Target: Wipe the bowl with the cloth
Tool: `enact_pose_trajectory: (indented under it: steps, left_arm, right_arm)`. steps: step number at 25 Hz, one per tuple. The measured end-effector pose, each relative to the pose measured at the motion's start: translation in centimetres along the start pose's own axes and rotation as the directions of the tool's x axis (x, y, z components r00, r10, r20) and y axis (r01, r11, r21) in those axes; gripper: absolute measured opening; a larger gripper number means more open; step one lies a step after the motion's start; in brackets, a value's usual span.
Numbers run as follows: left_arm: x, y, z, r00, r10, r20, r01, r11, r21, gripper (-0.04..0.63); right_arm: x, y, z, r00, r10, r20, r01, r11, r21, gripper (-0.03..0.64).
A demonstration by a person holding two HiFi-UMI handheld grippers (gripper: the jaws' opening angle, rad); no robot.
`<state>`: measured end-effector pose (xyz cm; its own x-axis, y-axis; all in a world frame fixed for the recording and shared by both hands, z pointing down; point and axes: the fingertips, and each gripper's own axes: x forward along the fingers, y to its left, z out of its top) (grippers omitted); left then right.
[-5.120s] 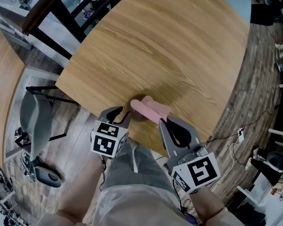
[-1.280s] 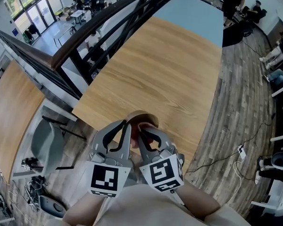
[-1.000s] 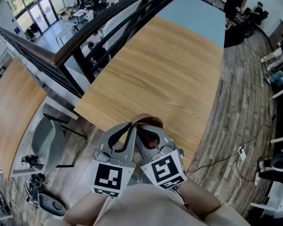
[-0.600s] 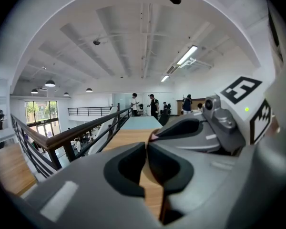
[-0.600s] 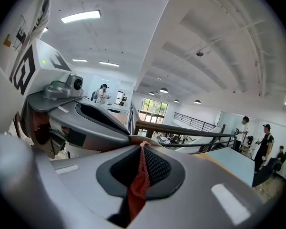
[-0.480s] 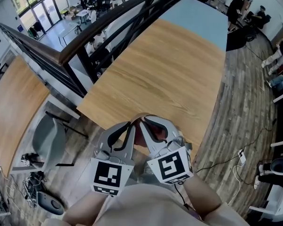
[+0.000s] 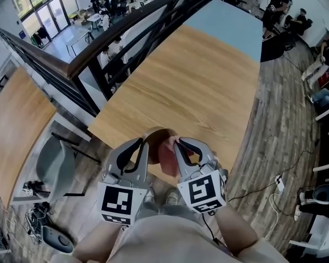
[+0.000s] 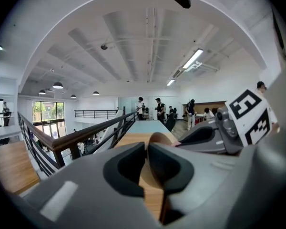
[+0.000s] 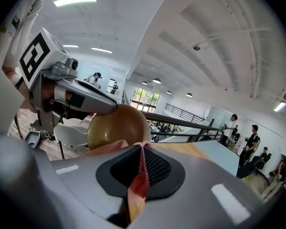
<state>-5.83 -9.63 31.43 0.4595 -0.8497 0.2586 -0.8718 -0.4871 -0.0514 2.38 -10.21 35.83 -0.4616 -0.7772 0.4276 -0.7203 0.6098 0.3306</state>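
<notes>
Table (image 7: 197, 81): bare wood beyond the bowl (image 7: 156, 136); open passage to the far end
Near edge: bowl in left claw (image 7: 145, 143), jaws opening on its rim; right claw (image 7: 178, 143) with cloth (image 7: 167, 155) just beside; little room between them
Left side: railing (image 7: 126, 23) runs along the table; bars passage there
Lower left: chair (image 7: 54, 163) on the floor (image 7: 279, 103), apart from the table
Right side: open floor

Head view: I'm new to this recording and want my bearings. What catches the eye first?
Two marker-cubed tools meet bottom centre, over the near edge of the wooden table. The left tool, jaws opening, has the rim of a brown bowl between them; the right tool clamps a pink cloth beside it.
</notes>
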Motion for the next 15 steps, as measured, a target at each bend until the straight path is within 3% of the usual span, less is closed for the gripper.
enact_pose_trajectory:
  steps: [7,15]
  left_arm:
    - [0.3,0.0,0.2,1.0,-0.004,0.011,0.004,1.0,-0.008,0.025]
    - [0.6,-0.7,-0.2,0.999,-0.041,-0.002,0.041,0.999,-0.028,0.023]
  right_arm:
    - [0.6,2.2,-1.1,0.997,0.061,-0.043,-0.062,0.998,-0.015,0.014]
    - [1.6,5.3,0.2,0.987,0.16,-0.018,-0.161,0.985,-0.067,0.014]
